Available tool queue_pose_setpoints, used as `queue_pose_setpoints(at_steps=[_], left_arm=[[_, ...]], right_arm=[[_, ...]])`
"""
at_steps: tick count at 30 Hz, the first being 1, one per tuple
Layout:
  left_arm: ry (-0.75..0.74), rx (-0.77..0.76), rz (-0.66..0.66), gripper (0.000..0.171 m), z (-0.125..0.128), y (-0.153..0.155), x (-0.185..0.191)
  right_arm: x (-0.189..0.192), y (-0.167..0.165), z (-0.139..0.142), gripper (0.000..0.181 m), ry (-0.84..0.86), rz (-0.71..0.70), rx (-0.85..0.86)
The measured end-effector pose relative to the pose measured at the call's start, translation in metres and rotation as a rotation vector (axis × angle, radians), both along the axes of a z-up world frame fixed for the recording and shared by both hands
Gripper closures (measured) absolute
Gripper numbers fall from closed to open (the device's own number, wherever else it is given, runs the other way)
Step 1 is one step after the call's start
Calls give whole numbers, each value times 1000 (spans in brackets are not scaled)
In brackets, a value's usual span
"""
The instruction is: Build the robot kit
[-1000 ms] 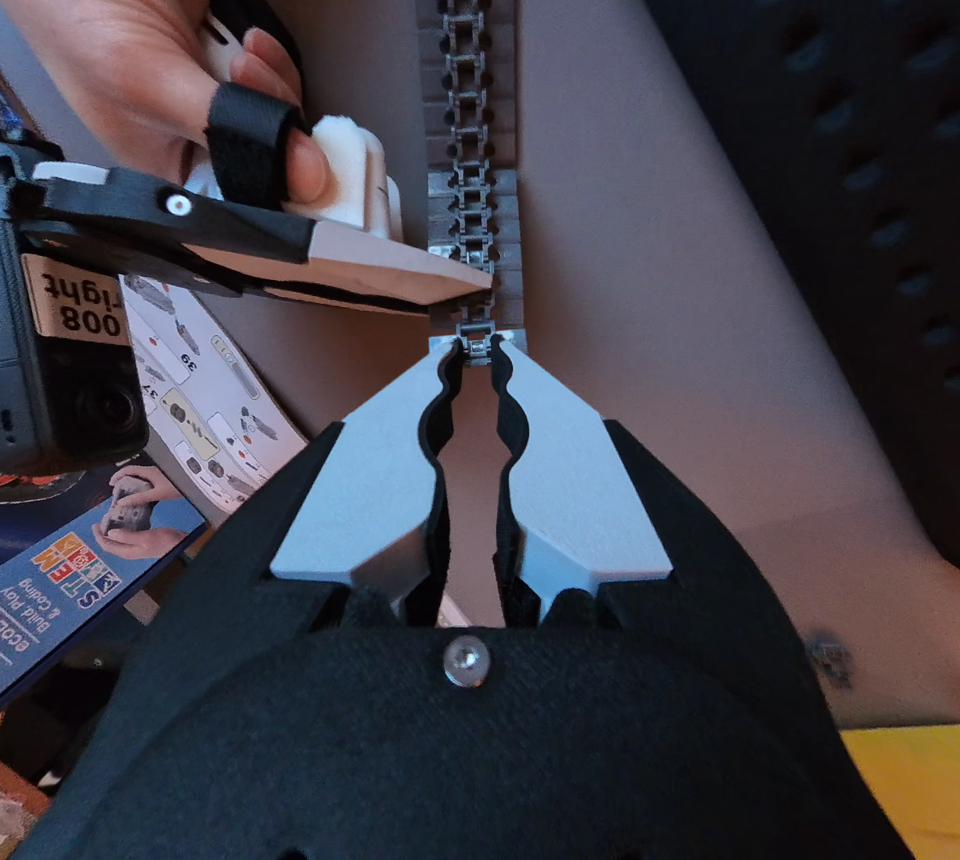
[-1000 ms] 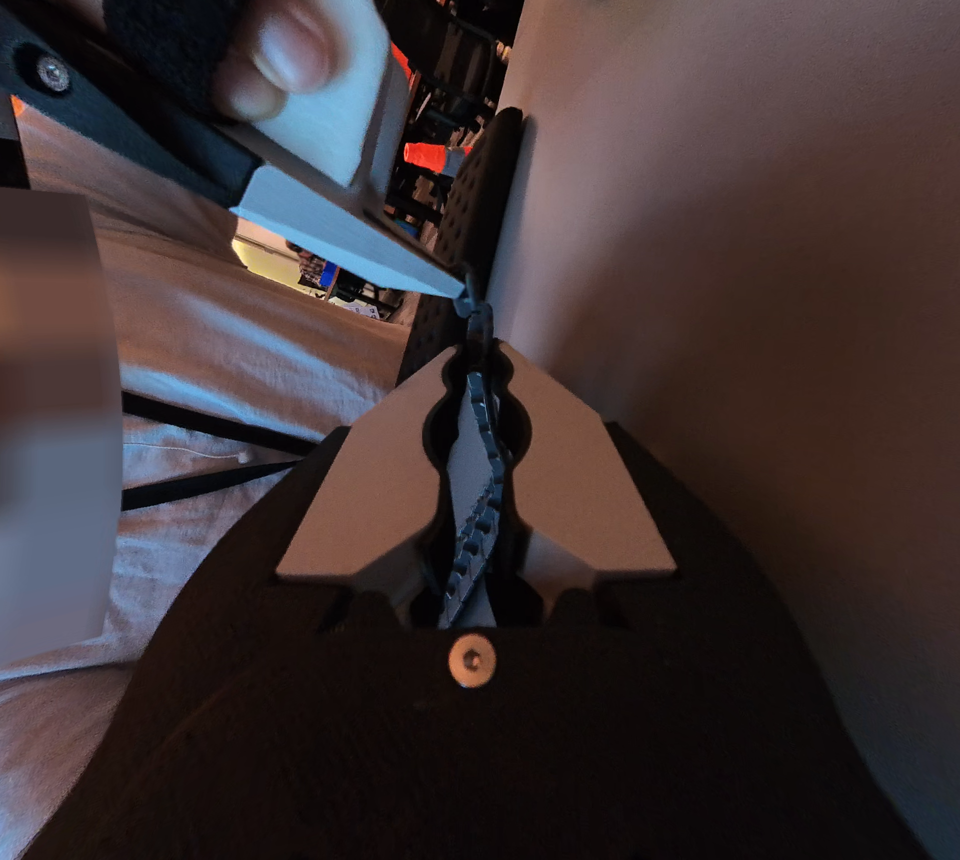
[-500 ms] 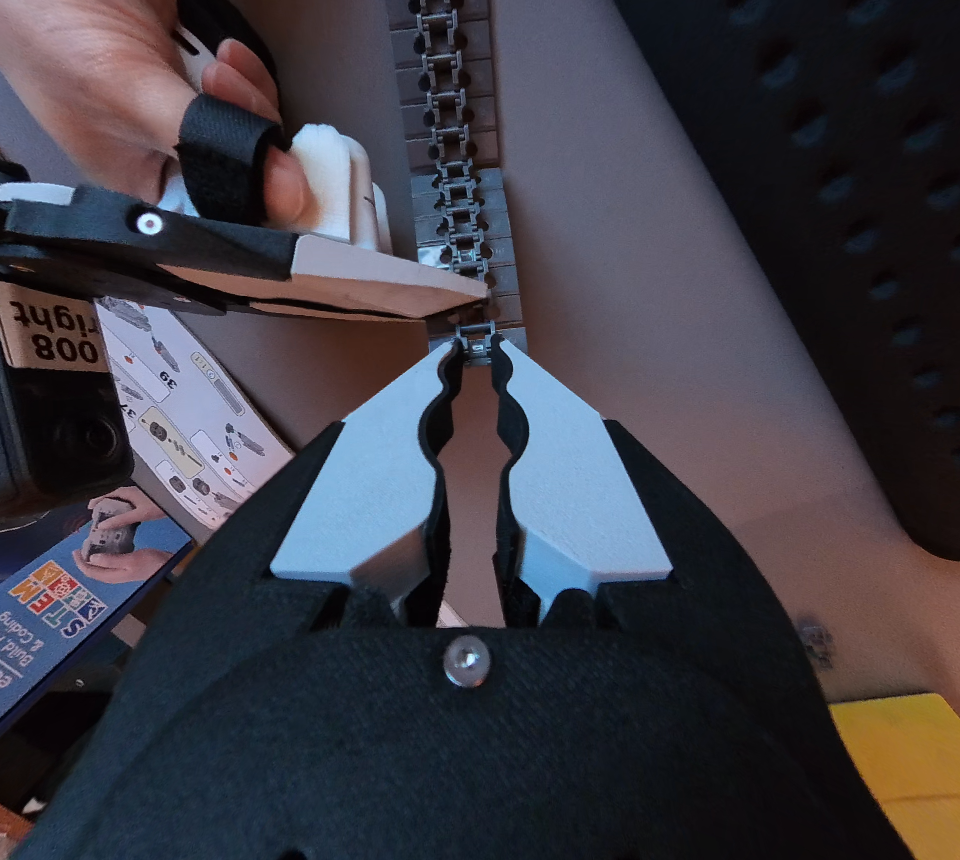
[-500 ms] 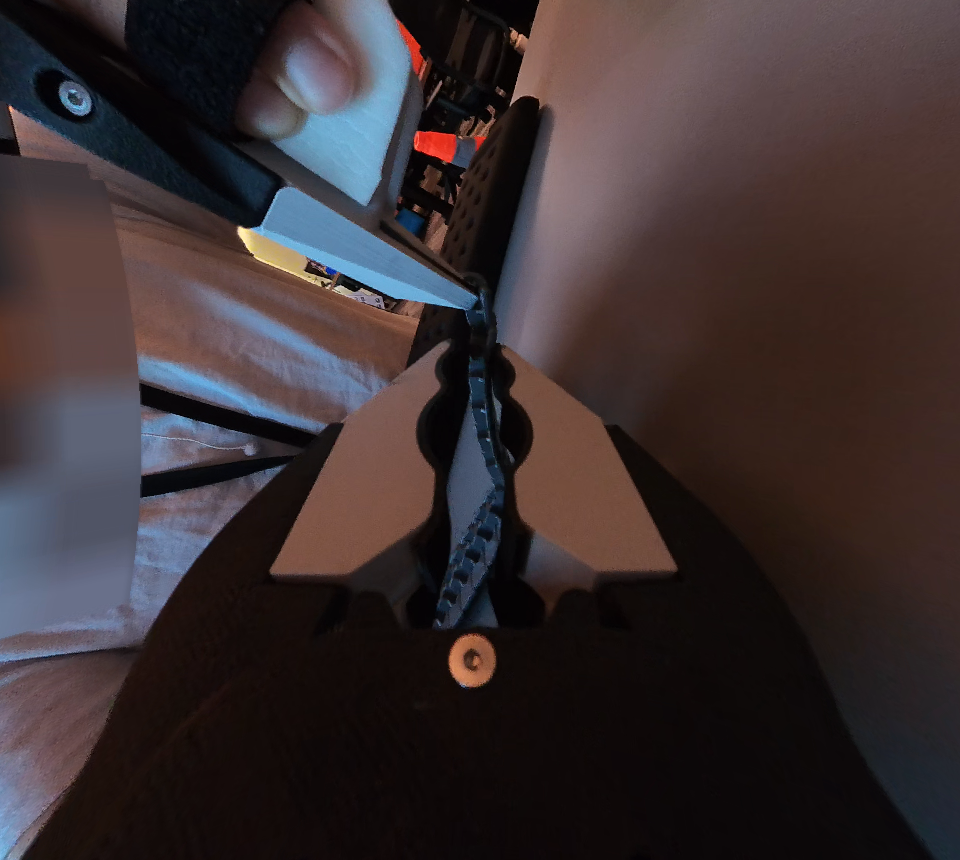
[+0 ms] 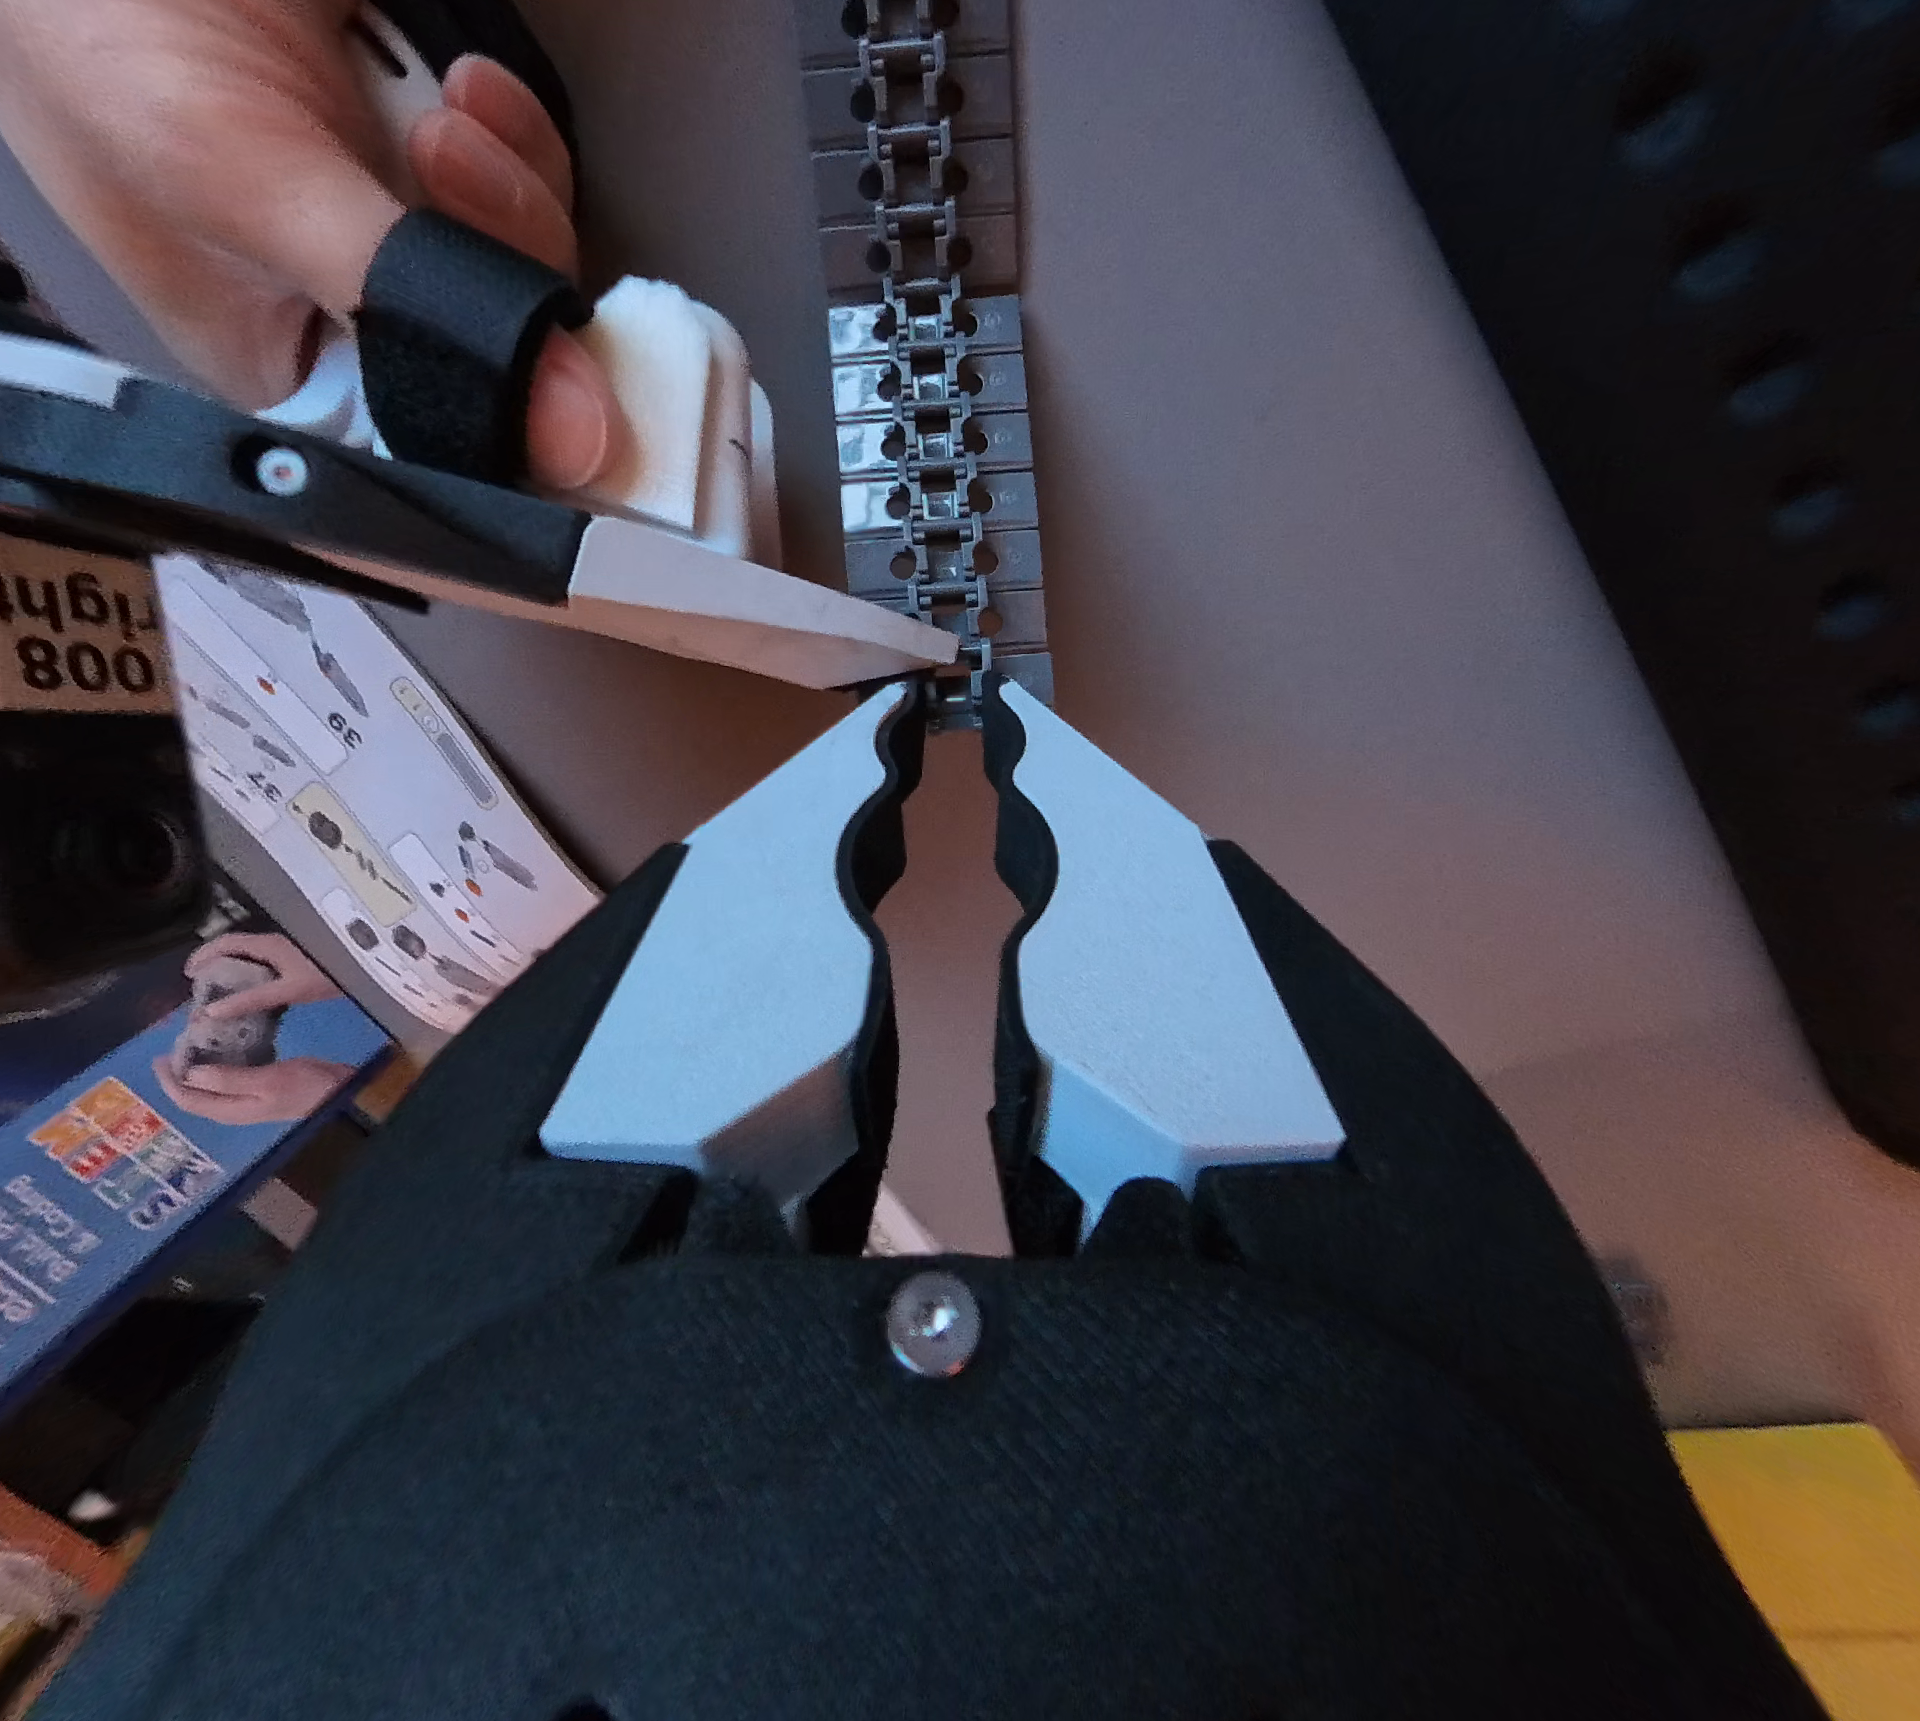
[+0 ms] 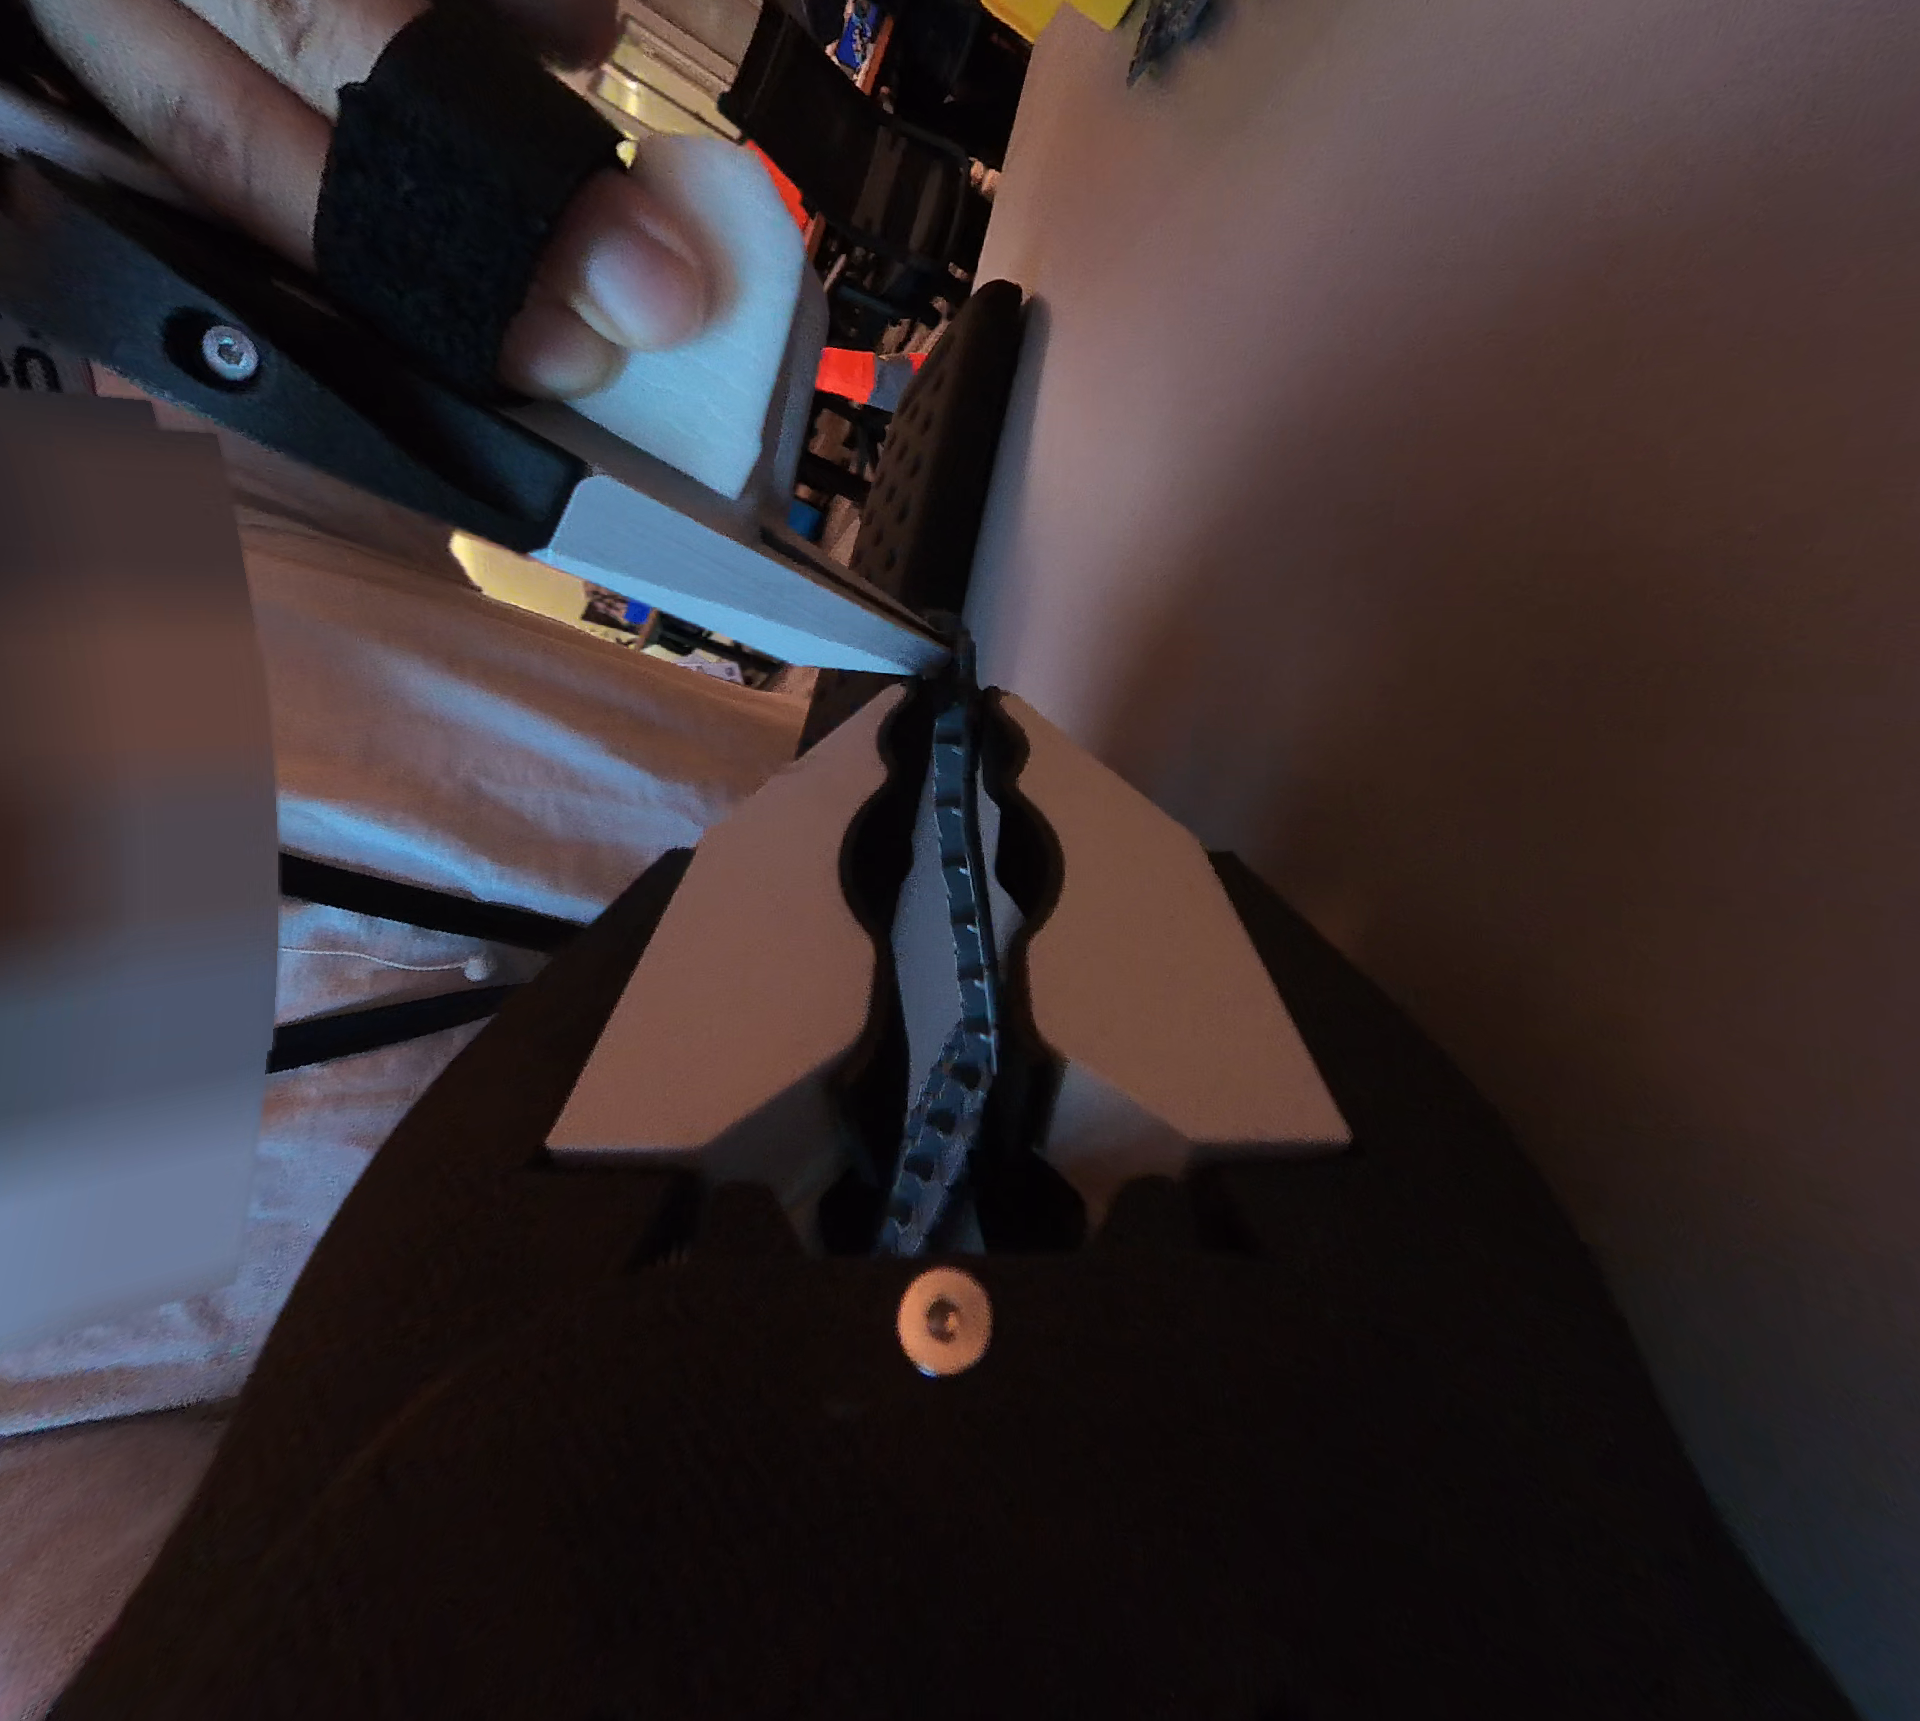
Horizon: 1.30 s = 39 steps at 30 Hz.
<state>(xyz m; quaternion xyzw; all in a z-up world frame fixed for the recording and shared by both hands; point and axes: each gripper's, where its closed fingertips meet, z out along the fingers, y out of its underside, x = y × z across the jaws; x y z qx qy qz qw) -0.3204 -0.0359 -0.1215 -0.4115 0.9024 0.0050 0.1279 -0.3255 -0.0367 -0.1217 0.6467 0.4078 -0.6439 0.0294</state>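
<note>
Both grippers met at one end of the grey track chain point(image 5: 928, 383). Left gripper point(image 5: 951, 703) pinched its last link; right gripper point(image 6: 954, 697) was nearly shut on the chain, whose length trailed back between its fingers above the table point(image 5: 1299, 528).

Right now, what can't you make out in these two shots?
- Left wrist view: the track chain runs off the top edge; its far end is cut off.
- Right wrist view: the chain's lower part disappears behind the right gripper.
- Background shelves: too dark and blurred.
</note>
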Motion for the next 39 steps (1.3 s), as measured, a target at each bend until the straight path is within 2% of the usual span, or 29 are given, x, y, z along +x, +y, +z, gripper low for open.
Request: queue_pose_setpoints(at_steps=[2, 4, 6, 8, 9, 11, 12, 13, 17, 22, 24, 26, 31, 39], left_arm=[[-18, -40, 133, 161, 1, 3, -1], [-108, -112, 372, 144, 8, 15, 1], [-268, -319, 642, 144, 15, 19, -1], [-508, -550, 920, 130, 21, 31, -6], [-635, -700, 1033, 132, 26, 34, -7], [-908, -994, 1176, 135, 39, 38, -6], [-985, -1089, 1208, 140, 40, 36, -5], [-1018, -1117, 1241, 143, 35, 33, -5], [-1113, -1018, 1301, 139, 17, 31, 0], [-1236, -1110, 1181, 154, 32, 31, 14], [-1244, -1057, 1159, 164, 33, 31, 12], [-1240, -1005, 1134, 165, 32, 30, 12], [-1246, -1004, 1095, 165, 33, 22, 12], [-1230, -754, 986, 165, 33, 14, 14]], right_arm=[[0, 1, 0, 175, 1, -13, 1], [0, 4, 5, 174, 31, -27, -5], [2, 8, 9, 175, 65, -58, -2], [4, 11, 11, 175, 82, -81, 9], [3, 13, 13, 175, 96, -92, 20], [2, 16, 14, 175, 111, -115, 46], [1, 19, 16, 175, 122, -133, 55], [0, 21, 18, 175, 135, -148, 59], [3, 31, 28, 175, 209, -218, 80], [4, 33, 31, 174, 240, -247, 118], [5, 33, 33, 175, 257, -250, 120], [5, 32, 33, 175, 260, -241, 120], [5, 24, 35, 175, 271, -202, 133], [6, 16, 35, 175, 276, -161, 179]])
